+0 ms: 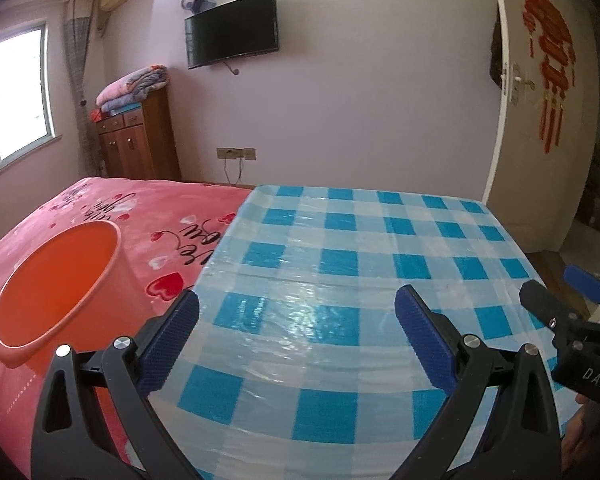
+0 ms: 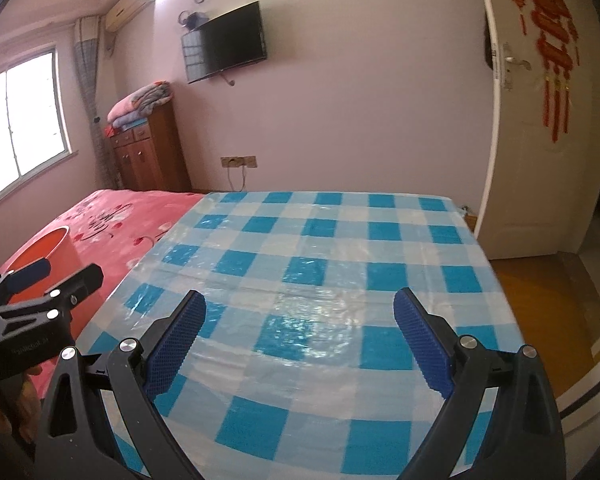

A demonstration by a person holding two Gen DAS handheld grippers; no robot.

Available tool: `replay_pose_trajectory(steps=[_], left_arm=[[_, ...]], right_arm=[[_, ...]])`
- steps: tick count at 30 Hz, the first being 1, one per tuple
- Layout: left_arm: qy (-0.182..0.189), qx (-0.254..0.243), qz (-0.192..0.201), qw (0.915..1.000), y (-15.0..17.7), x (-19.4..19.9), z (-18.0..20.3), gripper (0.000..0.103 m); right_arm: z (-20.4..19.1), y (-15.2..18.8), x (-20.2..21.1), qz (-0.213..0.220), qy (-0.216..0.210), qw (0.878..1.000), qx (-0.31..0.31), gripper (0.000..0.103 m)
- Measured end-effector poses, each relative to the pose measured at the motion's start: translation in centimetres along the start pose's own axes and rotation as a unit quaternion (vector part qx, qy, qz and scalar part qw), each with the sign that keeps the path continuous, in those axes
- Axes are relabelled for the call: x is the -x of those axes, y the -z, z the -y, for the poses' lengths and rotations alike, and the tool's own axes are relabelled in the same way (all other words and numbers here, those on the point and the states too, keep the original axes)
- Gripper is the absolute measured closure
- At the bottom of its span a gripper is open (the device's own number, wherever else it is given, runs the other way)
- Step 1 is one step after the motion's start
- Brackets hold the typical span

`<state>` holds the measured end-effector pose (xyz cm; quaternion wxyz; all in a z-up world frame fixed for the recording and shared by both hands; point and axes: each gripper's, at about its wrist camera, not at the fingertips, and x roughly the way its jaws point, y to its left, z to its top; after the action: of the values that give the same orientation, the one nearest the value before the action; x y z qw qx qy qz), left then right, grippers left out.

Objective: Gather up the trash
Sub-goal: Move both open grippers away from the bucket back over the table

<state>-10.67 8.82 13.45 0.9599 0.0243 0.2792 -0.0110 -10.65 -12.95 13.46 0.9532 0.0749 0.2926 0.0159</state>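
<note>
Both wrist cameras sit low and near over the blue-and-white checked plastic sheet (image 1: pixel 340 280), facing the far lilac wall (image 2: pixel 360 100). Left view sits further left; both share the sheet and wall.

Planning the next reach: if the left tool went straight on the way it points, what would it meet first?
Probably the checked tablecloth: the open left tool tilts down toward it, nothing between. The orange bin sits off to its left.
</note>
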Motion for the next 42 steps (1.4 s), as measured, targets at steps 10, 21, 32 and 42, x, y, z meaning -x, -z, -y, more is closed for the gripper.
replay_pose_trajectory(steps=[10,21,32,42], left_arm=[[0.022,-0.016,-0.013,0.9995,0.3,-0.6,3.5,0.004],[0.040,-0.033,-0.019,0.9984,0.8,-1.3,7.0,0.004],[0.052,-0.047,-0.033,0.9970,1.8,-2.6,9.4,0.004],[0.056,-0.050,-0.047,0.9960,2.4,-4.1,10.4,0.004]], right_arm=[[3.0,0.7,1.2,0.012,0.035,0.999,-0.011,0.009],[6.4,2.0,1.6,0.011,0.067,0.997,-0.027,0.009],[8.2,3.0,1.0,0.004,0.081,0.996,-0.034,0.009],[8.7,3.5,-0.1,-0.003,0.085,0.996,-0.032,0.009]])
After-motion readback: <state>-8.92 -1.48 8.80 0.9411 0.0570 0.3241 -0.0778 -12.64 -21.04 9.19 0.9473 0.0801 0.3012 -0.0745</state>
